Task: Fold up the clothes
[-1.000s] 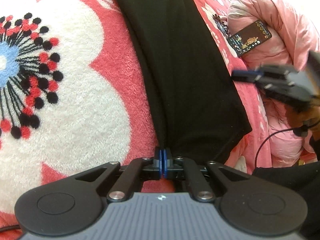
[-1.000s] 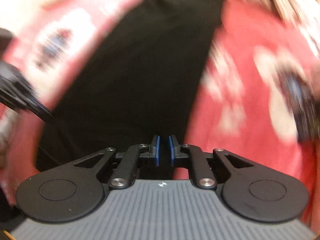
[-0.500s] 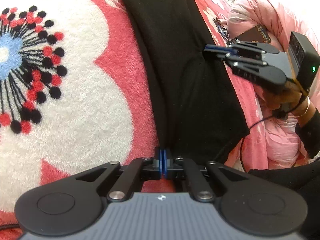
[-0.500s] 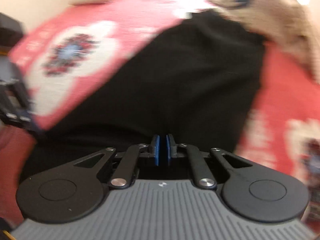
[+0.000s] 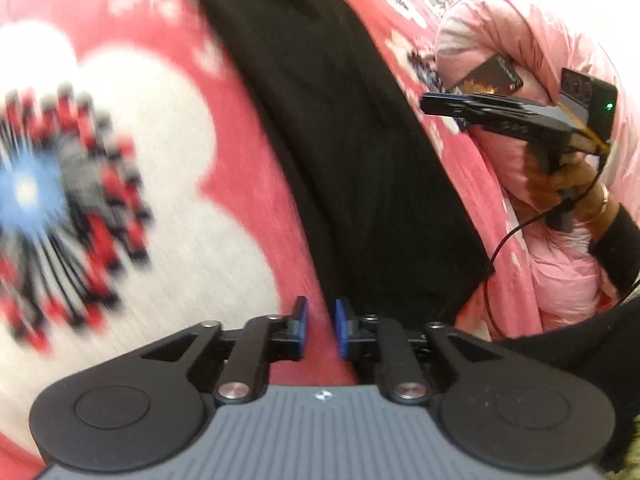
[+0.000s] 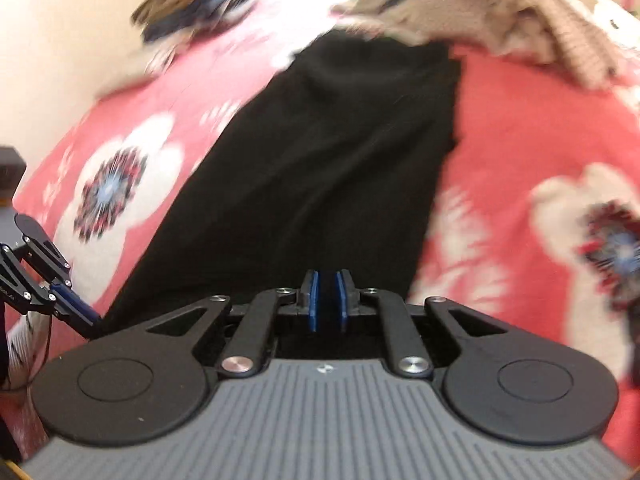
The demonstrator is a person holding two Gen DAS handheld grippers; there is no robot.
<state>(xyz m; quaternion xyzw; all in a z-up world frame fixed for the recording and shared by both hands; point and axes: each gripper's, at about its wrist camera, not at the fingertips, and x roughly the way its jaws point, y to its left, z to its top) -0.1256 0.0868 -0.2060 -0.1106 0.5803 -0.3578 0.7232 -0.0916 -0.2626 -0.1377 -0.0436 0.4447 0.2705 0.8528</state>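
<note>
Nearest the left wrist camera, the left claw [image 5: 321, 328] has its blue pads a small gap apart and its jaws are opening; only the red blanket shows between them, and the near edge of the black garment [image 5: 360, 160] lies just beyond the right pad. Nearest the right wrist camera, the right claw [image 6: 328, 300] stands with its jaws a narrow slit apart over the garment's near end [image 6: 320, 168]; black cloth fills the slit, but whether the pads press on it cannot be told. Beneath both, the red flower-patterned blanket [image 5: 248, 208] covers the bed, and the black garment lies on it as a long, narrow strip running away from the cameras. Beside the strip, in the left wrist view, a hand [image 5: 560, 184] carries the right claw [image 5: 430, 103] level above the garment's right edge, a thin cable [image 5: 504, 240] hanging below it. Farther right lies a crumpled pink quilt [image 5: 560, 40] with a dark card [image 5: 492, 76] on it. At the far end, in the right wrist view, a beige knitted garment [image 6: 500, 12] overlaps the strip's end.
</note>
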